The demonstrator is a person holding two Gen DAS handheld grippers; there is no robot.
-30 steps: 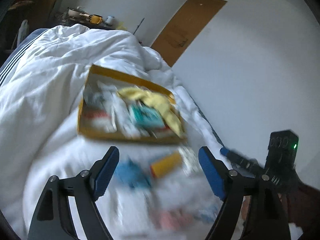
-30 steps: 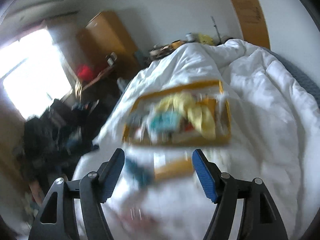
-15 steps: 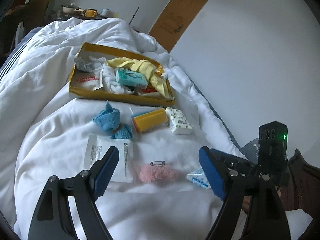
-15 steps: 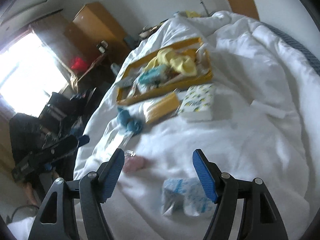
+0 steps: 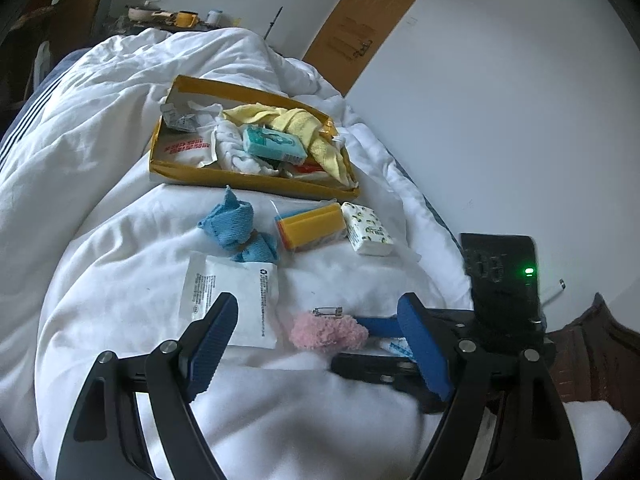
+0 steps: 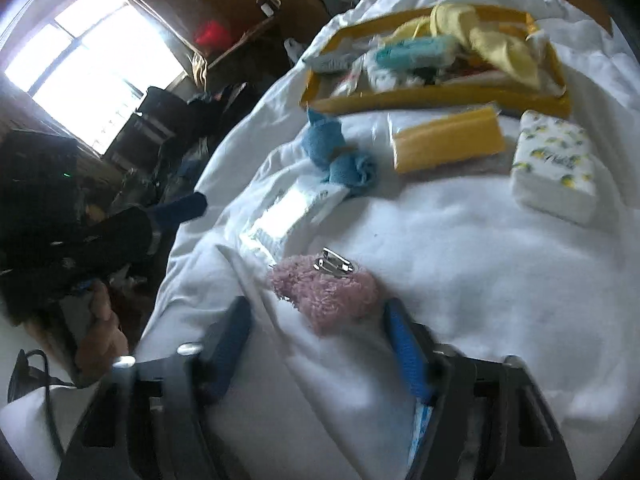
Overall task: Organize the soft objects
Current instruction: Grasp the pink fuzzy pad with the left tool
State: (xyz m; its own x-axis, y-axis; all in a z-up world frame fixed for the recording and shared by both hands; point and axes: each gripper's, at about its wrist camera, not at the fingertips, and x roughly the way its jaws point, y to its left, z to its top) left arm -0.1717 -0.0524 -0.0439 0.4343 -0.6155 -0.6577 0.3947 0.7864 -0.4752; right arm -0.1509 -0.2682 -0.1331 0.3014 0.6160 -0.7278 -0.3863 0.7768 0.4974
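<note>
A pink fluffy piece with a safety pin lies on the white duvet. My right gripper is low over the duvet just behind it. Its jaws are closing, and a small blue-and-white packet sits between them by the right finger, with a wide gap still showing. My left gripper hovers open and empty nearby. Farther off lie a blue cloth, a yellow sponge pack, a lemon-print tissue pack and a flat white packet.
A yellow box holding yellow cloth, a teal packet and white items sits farther up the bed. A white wall runs along the bed's right side. A person's hand and dark clutter are left of the bed.
My right gripper dropped toward the duvet and tipped downward, its jaws narrowed, and the pink piece now sits at its fingertips. The left gripper pulled back from the box, then held still.
</note>
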